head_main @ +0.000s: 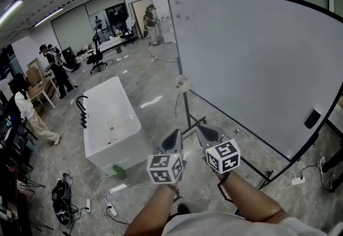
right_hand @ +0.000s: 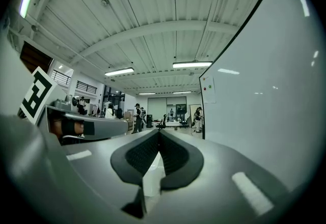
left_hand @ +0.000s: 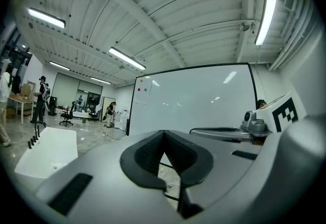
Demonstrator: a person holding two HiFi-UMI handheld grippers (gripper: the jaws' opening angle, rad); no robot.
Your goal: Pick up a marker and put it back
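Grey jaws pressed together, empty, on left gripper [head_main: 172, 141] and right gripper [head_main: 208, 134]; whiteboard [head_main: 257, 63] beyond the tips, no marker in sight to grab yet.

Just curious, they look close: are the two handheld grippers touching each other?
Apart. The head view shows floor between the left gripper and the right gripper.

Marker: too small to pick out

The big white whiteboard [head_main: 257, 63] stands upright in its black frame. A small dark thing [head_main: 312, 118] sits low on its right side, but it is too small to tell what it is.
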